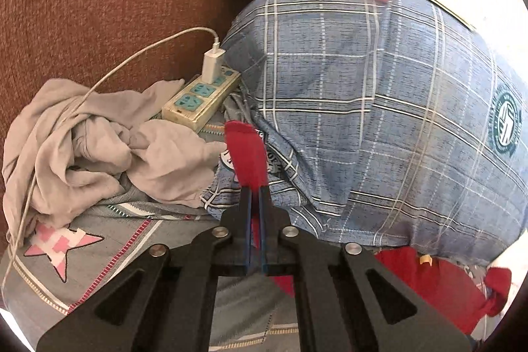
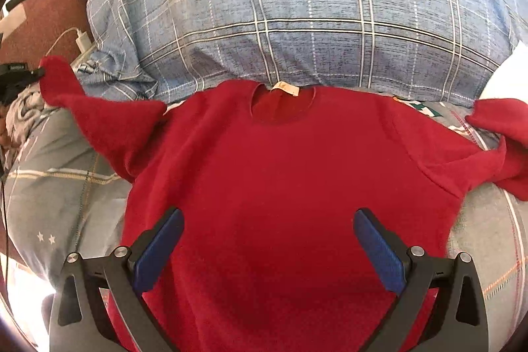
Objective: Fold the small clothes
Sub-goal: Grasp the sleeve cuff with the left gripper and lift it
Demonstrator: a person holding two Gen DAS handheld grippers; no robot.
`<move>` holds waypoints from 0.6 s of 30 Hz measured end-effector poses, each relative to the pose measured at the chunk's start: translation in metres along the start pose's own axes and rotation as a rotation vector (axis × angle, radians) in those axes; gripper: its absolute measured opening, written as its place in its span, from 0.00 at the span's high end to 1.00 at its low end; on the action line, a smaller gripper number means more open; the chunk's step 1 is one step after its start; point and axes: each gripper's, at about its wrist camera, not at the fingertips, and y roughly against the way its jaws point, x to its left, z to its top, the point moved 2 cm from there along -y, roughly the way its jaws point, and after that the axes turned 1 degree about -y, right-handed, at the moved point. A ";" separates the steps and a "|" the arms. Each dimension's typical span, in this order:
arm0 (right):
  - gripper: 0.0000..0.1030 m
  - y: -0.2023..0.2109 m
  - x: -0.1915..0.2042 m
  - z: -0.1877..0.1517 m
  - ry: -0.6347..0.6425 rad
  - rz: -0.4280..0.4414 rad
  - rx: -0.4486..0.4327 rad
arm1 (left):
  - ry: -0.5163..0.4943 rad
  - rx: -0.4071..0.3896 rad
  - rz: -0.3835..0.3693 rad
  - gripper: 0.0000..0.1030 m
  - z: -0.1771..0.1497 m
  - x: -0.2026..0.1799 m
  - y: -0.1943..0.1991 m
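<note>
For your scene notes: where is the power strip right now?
In the left wrist view, the power strip lies left of centre, between the crumpled grey garment and the blue plaid pillow.

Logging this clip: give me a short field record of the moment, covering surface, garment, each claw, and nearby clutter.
surface: grey patterned bedsheet
garment: red sweater lying flat, neck label toward the blue plaid pillow
left claw: shut on the sweater's sleeve end, sleeve lifted off the sheet
right claw: open, above the sweater's body, holding nothing
clutter: power strip with white charger plugged in; crumpled beige cloth beside it
fold state: not yet folded
</note>
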 end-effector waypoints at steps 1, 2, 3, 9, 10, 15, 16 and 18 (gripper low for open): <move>0.01 0.001 -0.001 0.000 -0.003 0.001 0.000 | 0.000 0.003 -0.017 0.98 -0.001 -0.003 0.003; 0.01 0.002 -0.003 0.000 -0.004 0.000 0.000 | 0.003 0.003 -0.035 0.98 -0.002 -0.006 0.008; 0.01 0.003 -0.005 -0.001 -0.004 -0.003 -0.002 | 0.003 0.002 -0.055 0.98 -0.004 -0.010 0.013; 0.01 0.007 -0.023 0.002 -0.047 -0.021 -0.012 | -0.103 -0.020 -0.213 0.98 -0.016 -0.083 0.047; 0.01 0.009 -0.028 0.003 -0.059 -0.026 -0.016 | -0.131 -0.023 -0.248 0.98 -0.021 -0.103 0.053; 0.01 0.017 -0.054 0.006 -0.117 -0.055 -0.038 | -0.235 0.023 -0.411 0.98 -0.054 -0.191 0.061; 0.01 0.018 -0.060 0.007 -0.126 -0.061 -0.041 | -0.250 0.041 -0.436 0.98 -0.063 -0.206 0.059; 0.00 0.021 -0.072 0.007 -0.147 -0.074 -0.045 | -0.267 0.085 -0.485 0.98 -0.086 -0.238 0.049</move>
